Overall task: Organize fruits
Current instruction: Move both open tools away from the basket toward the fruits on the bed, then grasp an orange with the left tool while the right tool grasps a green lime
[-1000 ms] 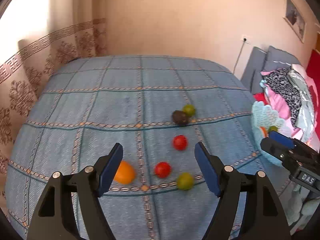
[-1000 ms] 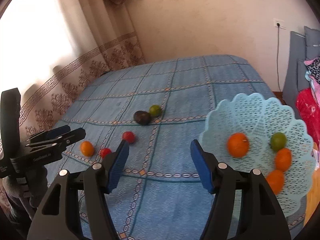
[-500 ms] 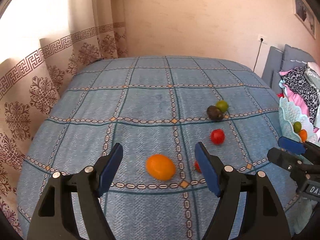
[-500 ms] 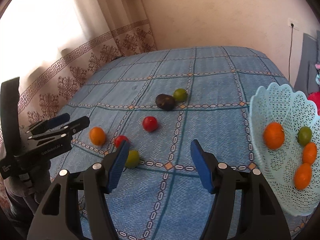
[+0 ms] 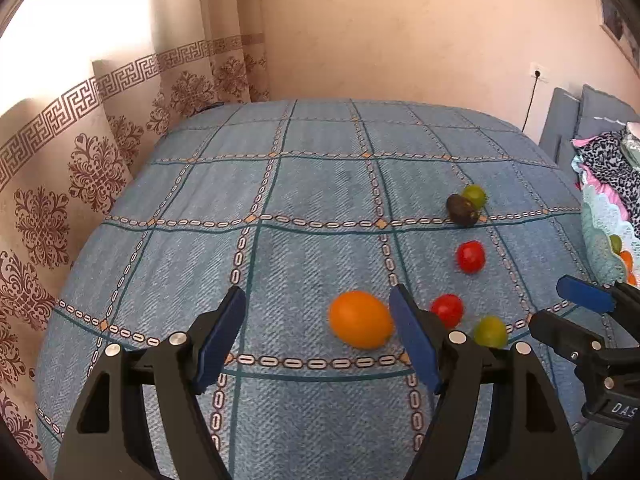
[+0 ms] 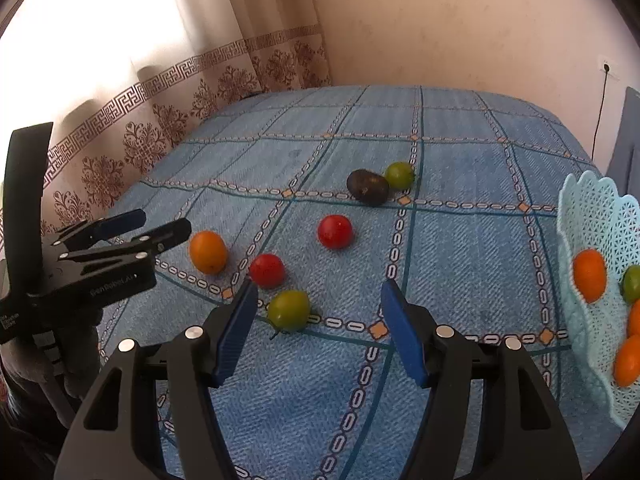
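**Observer:** What have you got on the bed?

**Operator:** Six loose fruits on the blue checked bedspread (image 6: 460,248), and the pale turquoise lattice plastic basket (image 6: 592,220) at its right edge with oranges and a green fruit already in it. So I judge the sorting is part done, and the loose ones are spread out because they haven't been collected yet.

**Observer:** Your claws?

**Operator:** Both released, nothing between the pads. My left gripper (image 5: 316,336) has the smooth oval orange fruit (image 5: 360,319) lying on the cloth ahead of it, close against the right-hand blue pad's side rather than centred in the gap. I'd shift that way before clenching.

**Observer:** And the right?

**Operator:** My right gripper (image 6: 318,328) points down at the round green tomato-like fruit (image 6: 289,310), which sits just inside the left-hand pad, not touching. A shiny red round tomato (image 6: 267,271) lies just beyond it, a second red one (image 6: 335,232) farther off, and a dark brown fruit (image 6: 367,187) touches another green one (image 6: 399,175) at the back.
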Tool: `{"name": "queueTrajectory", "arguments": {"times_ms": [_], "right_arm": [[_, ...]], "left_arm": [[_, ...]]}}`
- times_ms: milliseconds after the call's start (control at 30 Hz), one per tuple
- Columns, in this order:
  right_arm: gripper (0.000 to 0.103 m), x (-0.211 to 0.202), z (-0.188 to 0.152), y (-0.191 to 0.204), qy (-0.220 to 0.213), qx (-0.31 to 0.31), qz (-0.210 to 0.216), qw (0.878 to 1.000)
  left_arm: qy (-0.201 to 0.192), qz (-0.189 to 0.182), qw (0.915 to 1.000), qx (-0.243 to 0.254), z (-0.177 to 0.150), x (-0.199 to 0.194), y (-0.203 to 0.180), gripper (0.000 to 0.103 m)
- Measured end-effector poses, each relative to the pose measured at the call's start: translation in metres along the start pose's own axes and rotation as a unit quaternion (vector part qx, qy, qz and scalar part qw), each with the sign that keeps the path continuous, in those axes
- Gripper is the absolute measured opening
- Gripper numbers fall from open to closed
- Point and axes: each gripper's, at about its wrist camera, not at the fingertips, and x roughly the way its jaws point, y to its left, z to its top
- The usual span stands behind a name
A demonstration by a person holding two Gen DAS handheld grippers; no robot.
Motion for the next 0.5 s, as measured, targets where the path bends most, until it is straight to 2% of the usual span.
{"name": "queueTrajectory", "arguments": {"times_ms": [233, 500], "right_arm": [[0.066, 0.013, -0.005, 0.006, 0.017, -0.007, 0.006, 1.000], [0.066, 0.026, -0.010, 0.016, 0.037, -0.023, 0.014, 0.999]], "left_arm": [[0.022, 0.005, 0.9997, -0.006, -0.008, 0.014, 0.010, 0.074], [0.025, -0.009, 0.9996, 0.007, -0.012, 0.016, 0.002, 0.074]]}}
